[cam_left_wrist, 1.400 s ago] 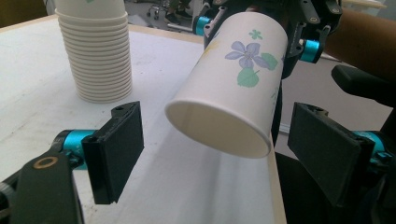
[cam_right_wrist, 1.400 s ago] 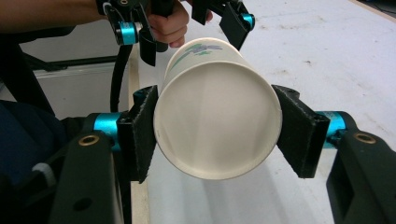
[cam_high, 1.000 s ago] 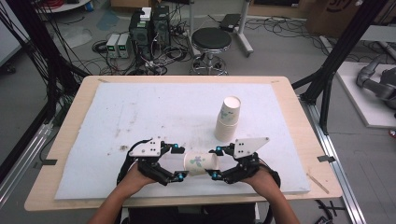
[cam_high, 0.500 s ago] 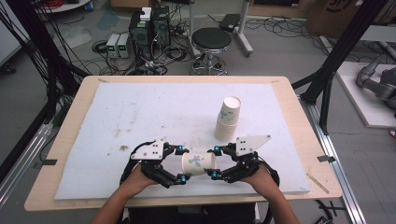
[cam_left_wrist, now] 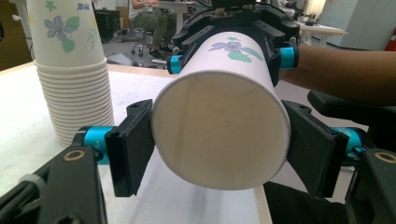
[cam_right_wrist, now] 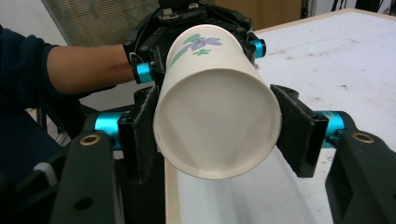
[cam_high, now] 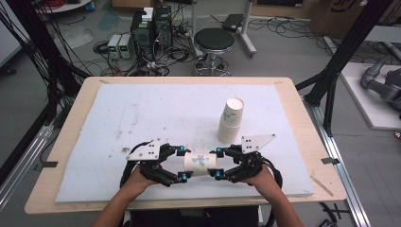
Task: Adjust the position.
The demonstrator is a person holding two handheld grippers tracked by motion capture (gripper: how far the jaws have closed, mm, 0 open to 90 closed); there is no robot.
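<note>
A paper cup (cam_high: 199, 163) printed with a blue flower lies on its side in the air just above the near edge of a white foam mat (cam_high: 142, 113), held at both ends between two hand-held grippers. In both gripper views a round open mouth faces the camera, so what is held may be two cups joined base to base; the pictures do not settle this.

The left gripper (cam_high: 180, 163) has just been closing its jaws, and in the left gripper view its two black pads (cam_left_wrist: 133, 144) now sit against the sides of the cup's rim (cam_left_wrist: 219, 130), clamped on it. The right gripper (cam_high: 218, 162) grips the opposite end; in the right gripper view its pads (cam_right_wrist: 144, 130) press on both sides of the rim (cam_right_wrist: 217, 123) there, jaws drawn in on the cup.

The person's hands (cam_high: 137, 182) come in from the bottom of the high view, one behind each gripper, forearms resting over the table's near edge.

Just beyond the right gripper a stack of paper cups (cam_high: 231, 120) stands mouth-down on the mat, apart from the held cup. In the left gripper view the same stack (cam_left_wrist: 70, 70) rises at the left, its many rims layered at the base.

The mat covers a wooden table (cam_high: 293, 118). Behind the table stand a black stool (cam_high: 214, 45) and electronic boxes (cam_high: 151, 26) amid cables on the floor.
</note>
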